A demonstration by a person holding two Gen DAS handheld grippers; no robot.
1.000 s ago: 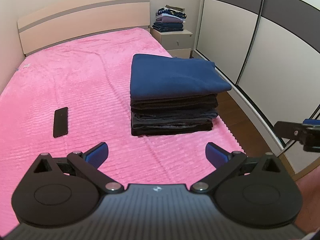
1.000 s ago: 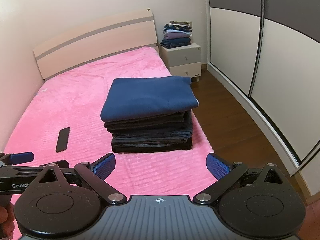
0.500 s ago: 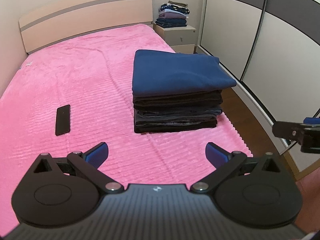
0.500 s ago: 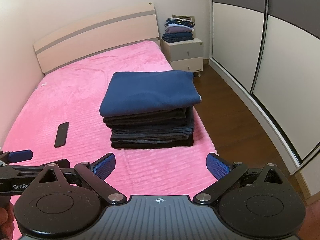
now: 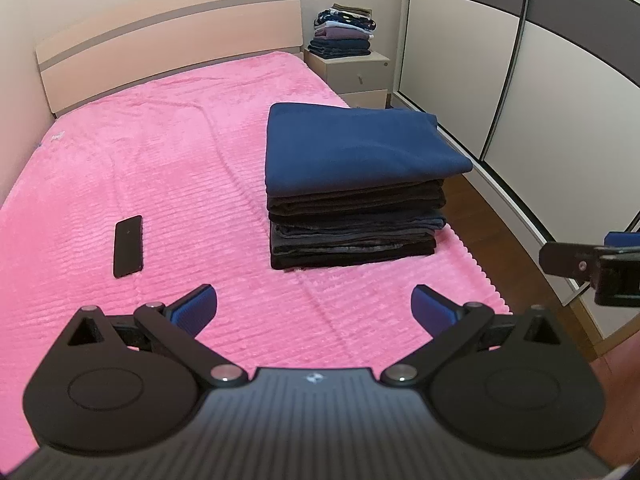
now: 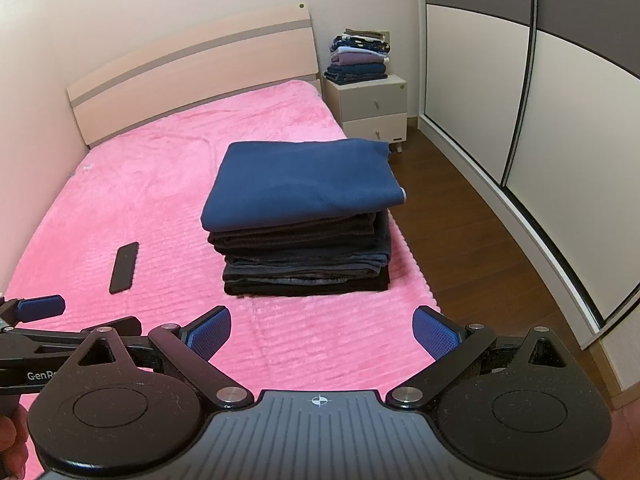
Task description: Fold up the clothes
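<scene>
A neat stack of folded dark clothes [image 5: 356, 228] [image 6: 304, 256], topped by a navy blue garment [image 5: 360, 148] [image 6: 304, 184], sits on the pink bed cover [image 5: 160, 152] [image 6: 152, 168] near its right edge. My left gripper [image 5: 314, 306] is open and holds nothing, hovering over the bed's foot, well short of the stack. My right gripper [image 6: 322, 330] is open too, empty, at about the same distance. Part of the right gripper [image 5: 592, 264] shows at the right edge of the left wrist view, and the left gripper [image 6: 36, 320] pokes in at the left of the right wrist view.
A black phone [image 5: 128, 246] [image 6: 124, 267] lies on the cover left of the stack. A second pile of folded clothes [image 5: 344, 38] [image 6: 360, 58] rests on the nightstand [image 6: 370, 106] by the headboard [image 5: 168, 44]. Wardrobe doors [image 6: 520, 100] and wooden floor [image 6: 460, 216] run along the right.
Both grippers have pulled back and risen a little from the stack, so it looks slightly farther off. Nothing on the bed has moved.
</scene>
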